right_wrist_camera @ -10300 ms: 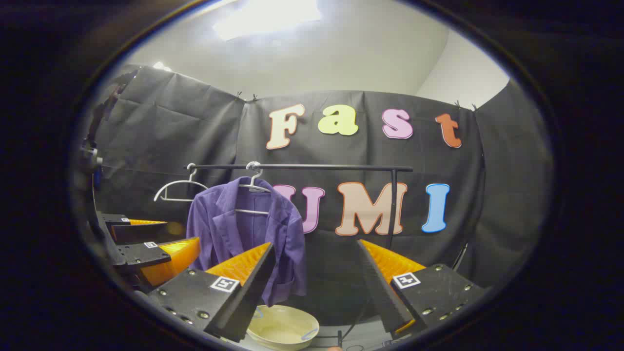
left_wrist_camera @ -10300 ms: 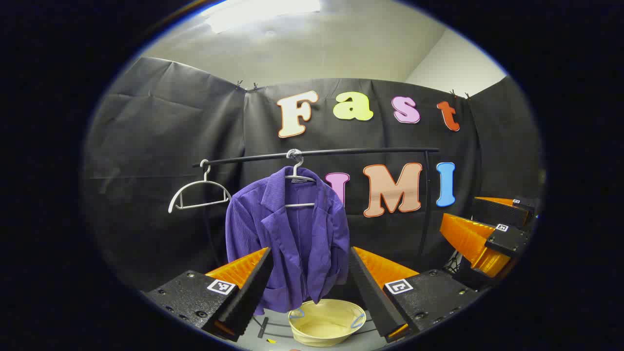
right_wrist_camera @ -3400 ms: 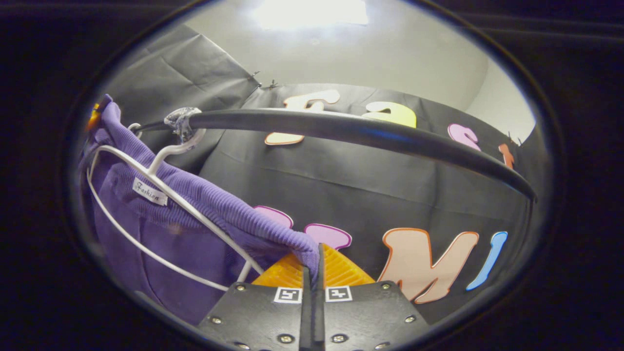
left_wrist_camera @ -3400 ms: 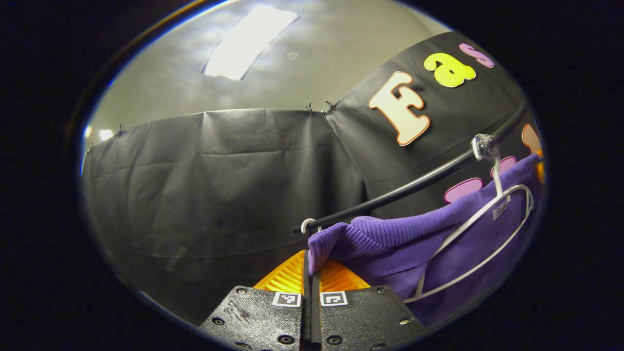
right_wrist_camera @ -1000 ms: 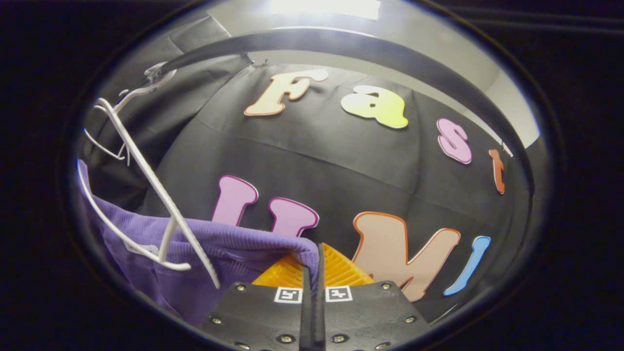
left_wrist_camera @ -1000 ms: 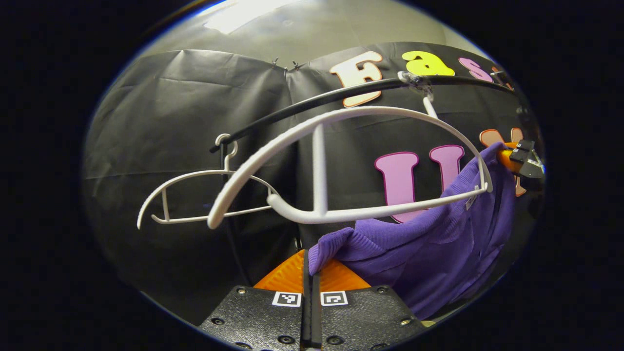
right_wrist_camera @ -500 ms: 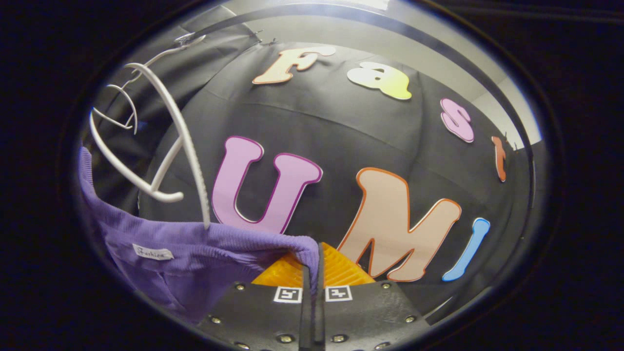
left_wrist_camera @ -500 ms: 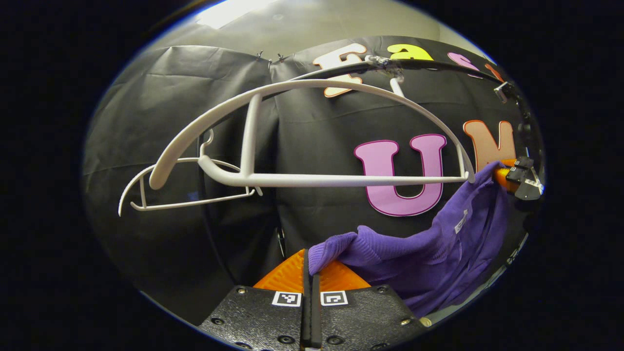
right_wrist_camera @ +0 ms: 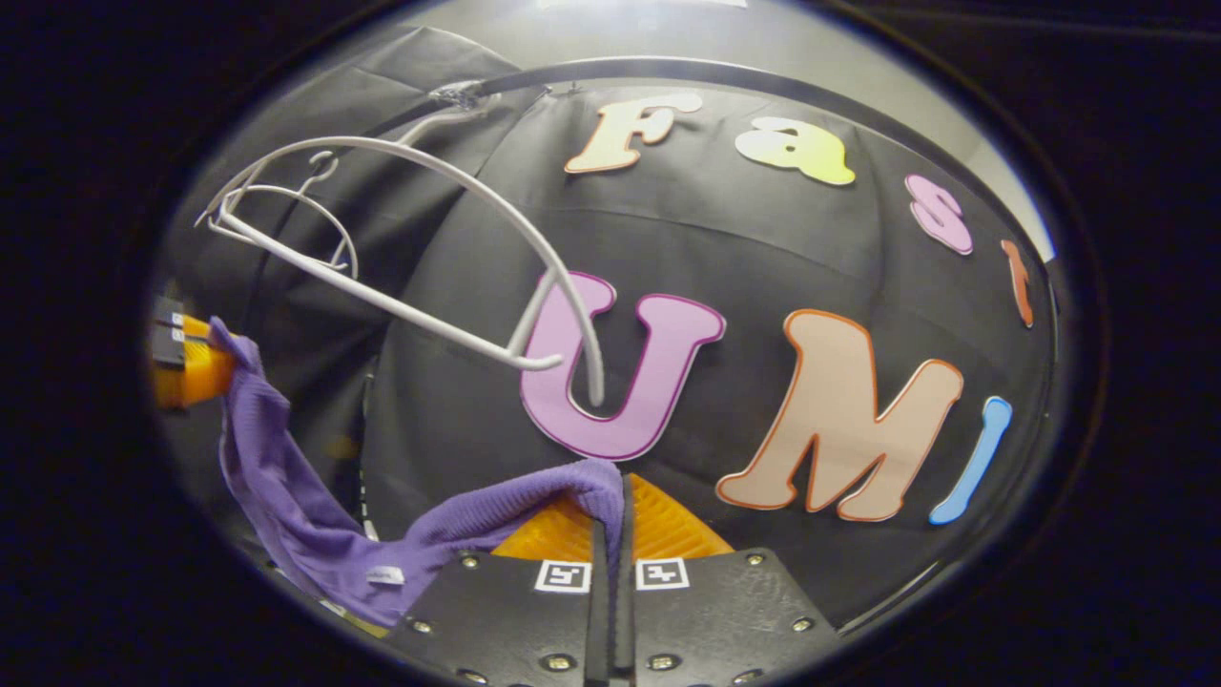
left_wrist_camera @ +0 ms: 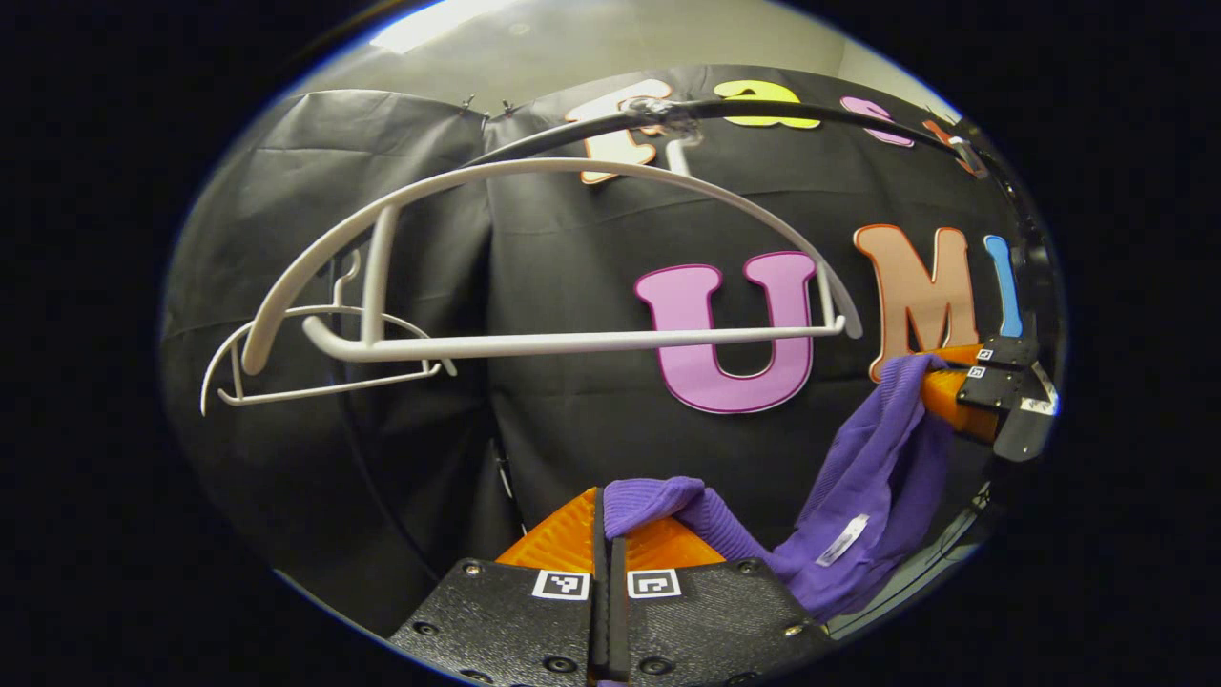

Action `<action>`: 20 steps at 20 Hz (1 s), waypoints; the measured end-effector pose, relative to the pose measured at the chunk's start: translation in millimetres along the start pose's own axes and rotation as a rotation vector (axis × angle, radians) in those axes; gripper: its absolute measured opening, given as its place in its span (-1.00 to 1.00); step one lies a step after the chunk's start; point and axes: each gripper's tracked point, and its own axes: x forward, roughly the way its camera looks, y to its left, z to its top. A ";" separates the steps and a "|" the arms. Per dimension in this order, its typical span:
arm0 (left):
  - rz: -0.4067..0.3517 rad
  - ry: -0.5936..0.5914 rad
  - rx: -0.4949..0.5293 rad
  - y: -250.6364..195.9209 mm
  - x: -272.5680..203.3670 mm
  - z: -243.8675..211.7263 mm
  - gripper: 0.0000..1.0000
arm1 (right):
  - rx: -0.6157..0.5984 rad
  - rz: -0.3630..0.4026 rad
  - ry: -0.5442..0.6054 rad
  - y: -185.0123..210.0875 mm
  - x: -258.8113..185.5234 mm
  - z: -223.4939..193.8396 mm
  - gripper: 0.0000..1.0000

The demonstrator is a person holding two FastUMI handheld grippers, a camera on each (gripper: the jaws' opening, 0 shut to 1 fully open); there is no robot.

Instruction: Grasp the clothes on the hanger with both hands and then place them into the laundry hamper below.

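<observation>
While the purple garment [left_wrist_camera: 858, 487] is hanging clear of the white hanger [left_wrist_camera: 534, 258], it is sagging as a slack sling between the 2 tools. The left tool [left_wrist_camera: 610, 544] is clenched on 1 fold of the ribbed knit, its jaws pressing together with cloth bulging out above the tips. The right tool [right_wrist_camera: 612, 539] is gripping another fold in the same way. In the left gripper view the right tool [left_wrist_camera: 992, 386] is appearing at the far right, level with its partner and pointing inward. In the right gripper view the left tool [right_wrist_camera: 186, 358] is mirroring that pose at the far left. Judging by the deep droop, the fabric is soft, light and limp, so it is likely offering no stiffness. Thick edge folds, as taken now, are probably the safest purchase. A second, bare hanger [left_wrist_camera: 315, 367] is hanging on the black rail [left_wrist_camera: 811, 110] behind. Both tools are pointing forward and slightly upward, below the rail.
</observation>
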 end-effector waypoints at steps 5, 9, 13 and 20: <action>-0.076 0.045 -0.040 -34.1 7.5 -8.9 -0.99 | 0.122 0.105 0.071 40.0 -17.5 -14.5 -0.94; -0.103 0.121 -0.112 -55.8 8.2 -30.0 -0.99 | 0.151 0.147 0.129 56.1 -28.5 -33.1 -0.94; -0.128 0.229 -0.150 -71.1 8.2 -62.9 -0.99 | 0.174 0.175 0.222 66.8 -37.7 -63.8 -0.94; -0.186 0.389 -0.211 -98.0 -9.4 -114.0 -0.99 | 0.196 0.195 0.376 67.0 -50.4 -120.3 -0.94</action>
